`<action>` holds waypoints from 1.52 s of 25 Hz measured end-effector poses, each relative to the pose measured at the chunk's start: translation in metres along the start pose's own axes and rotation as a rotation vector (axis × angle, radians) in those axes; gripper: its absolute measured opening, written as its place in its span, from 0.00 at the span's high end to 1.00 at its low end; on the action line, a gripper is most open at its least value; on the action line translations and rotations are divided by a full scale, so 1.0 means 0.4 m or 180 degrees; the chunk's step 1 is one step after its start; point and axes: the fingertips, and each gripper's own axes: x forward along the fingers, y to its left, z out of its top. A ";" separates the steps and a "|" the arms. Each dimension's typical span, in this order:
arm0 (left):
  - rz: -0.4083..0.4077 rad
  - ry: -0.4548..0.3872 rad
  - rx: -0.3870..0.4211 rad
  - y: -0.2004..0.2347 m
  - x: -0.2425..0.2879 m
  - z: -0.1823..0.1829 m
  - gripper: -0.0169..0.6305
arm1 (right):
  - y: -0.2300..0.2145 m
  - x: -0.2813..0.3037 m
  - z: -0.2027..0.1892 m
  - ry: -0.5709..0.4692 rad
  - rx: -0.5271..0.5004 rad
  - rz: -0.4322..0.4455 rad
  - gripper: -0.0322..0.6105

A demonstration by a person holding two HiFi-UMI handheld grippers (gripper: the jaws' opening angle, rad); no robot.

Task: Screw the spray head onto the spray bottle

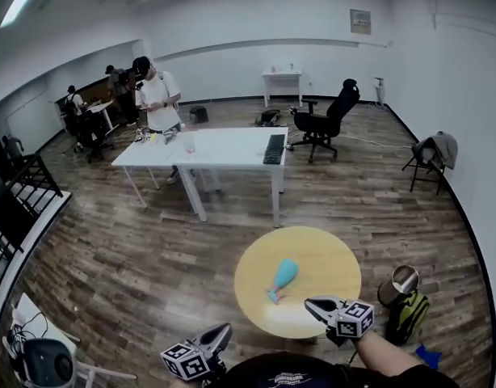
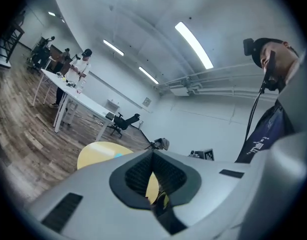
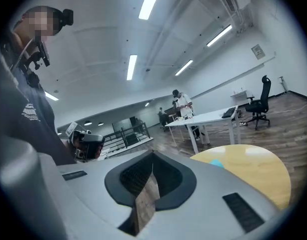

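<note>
A turquoise spray bottle (image 1: 283,276) lies on its side on the round yellow table (image 1: 325,265), with its paler narrow end toward me. No separate spray head shows. My left gripper (image 1: 224,330) hovers off the table's near left edge, shut and empty. At the table's near edge, just right of the bottle, is my right gripper (image 1: 312,304), also shut and empty. The left gripper view shows closed jaws (image 2: 152,152), the table (image 2: 93,151) and a sliver of the bottle (image 2: 117,154). In the right gripper view the jaws (image 3: 153,166) are closed, with the table (image 3: 253,164) and the bottle (image 3: 216,163) beyond.
Beyond the round table stands a long white table (image 1: 224,145) with a keyboard, and a black office chair (image 1: 325,120). A metal bin (image 1: 399,284) and a yellow-green bag (image 1: 409,314) sit right of the round table. People stand at the back left. A chair (image 1: 46,362) is at my near left.
</note>
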 end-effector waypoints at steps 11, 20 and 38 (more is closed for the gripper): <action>-0.0312 0.0304 -0.0125 0.296 0.301 0.089 0.96 | -0.277 0.341 -0.116 0.1249 -0.0762 0.0087 0.67; -0.0759 0.0601 -0.0133 0.563 0.403 0.203 0.96 | -0.442 0.537 -0.239 0.2742 -0.2229 -0.0220 0.45; 0.0369 0.0534 -0.0484 0.608 0.366 0.167 0.96 | -0.682 0.480 -0.627 0.4683 -0.3714 0.1772 0.18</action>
